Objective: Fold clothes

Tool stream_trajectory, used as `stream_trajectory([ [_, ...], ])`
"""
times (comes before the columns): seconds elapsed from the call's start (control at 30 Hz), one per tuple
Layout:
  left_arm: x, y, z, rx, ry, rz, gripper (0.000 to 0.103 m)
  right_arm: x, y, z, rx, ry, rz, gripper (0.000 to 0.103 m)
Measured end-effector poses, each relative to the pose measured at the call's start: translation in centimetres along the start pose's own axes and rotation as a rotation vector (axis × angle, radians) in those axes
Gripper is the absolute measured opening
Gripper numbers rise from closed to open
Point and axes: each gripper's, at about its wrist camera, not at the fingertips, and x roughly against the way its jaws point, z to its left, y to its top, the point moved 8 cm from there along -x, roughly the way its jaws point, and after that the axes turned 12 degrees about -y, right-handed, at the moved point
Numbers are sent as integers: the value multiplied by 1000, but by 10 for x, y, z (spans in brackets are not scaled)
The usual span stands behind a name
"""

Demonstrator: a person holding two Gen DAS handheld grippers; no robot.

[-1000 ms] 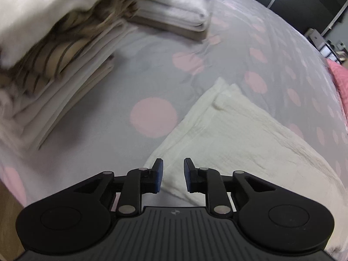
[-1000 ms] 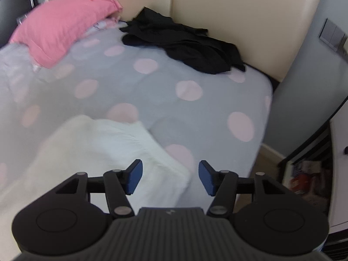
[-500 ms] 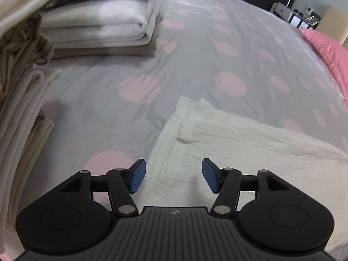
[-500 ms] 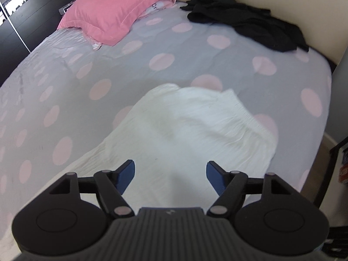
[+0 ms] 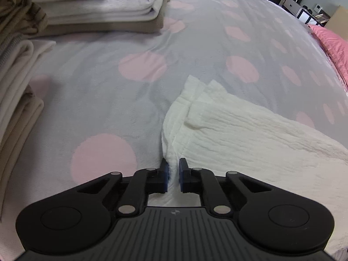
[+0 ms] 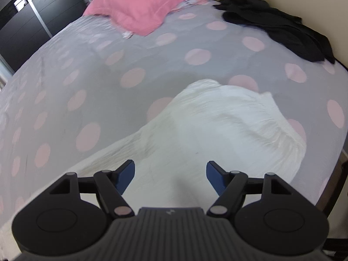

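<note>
The cream textured garment is lying spread on the bed, which has a grey cover with pink dots. The left tongs are pinched on its edge, and the right tongs hang wide apart over it. No readable labels anywhere. Folded towels sit further back, plus a pink pillow and black clothes.

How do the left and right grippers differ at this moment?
The left gripper is shut on an edge of the white garment, its fingers pinching the fabric; the right gripper is open and holds nothing. The left sits at the garment's edge by the polka-dot bedspread; the right hovers above the garment's middle. Both have black bodies and blue pads.
</note>
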Motion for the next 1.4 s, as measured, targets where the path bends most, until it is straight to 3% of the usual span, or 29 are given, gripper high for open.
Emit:
stream_trajectory([
  [0.13, 22, 11, -22, -26, -43, -68, 6, 3, -19, 27, 86, 45, 45, 75],
  [0.4, 53, 16, -117, -248, -134, -133, 6, 10, -68, 89, 270, 170, 141, 75],
  [0.63, 35, -19, -209, -381, -229, -76, 6, 23, -105, 130, 365, 278, 199, 75],
  [0.8, 0, -55, -252, -443, -251, 4, 5, 29, -124, 149, 364, 354, 240, 75],
  [0.97, -39, -96, -268, -435, -271, 112, 5, 25, -142, 163, 312, 411, 309, 74],
  [1.1, -54, -111, -260, -366, -292, 168, 5, 24, -159, 179, 221, 506, 434, 62],
  [1.27, -60, -122, -252, -364, -315, 199, 7, 31, -171, 210, 228, 568, 479, 61],
  [1.33, -54, -119, -249, -382, -313, 204, 11, 32, -177, 220, 246, 564, 489, 61],
  [1.4, -47, -115, -245, -400, -305, 214, 22, 31, -184, 228, 266, 551, 495, 61],
])
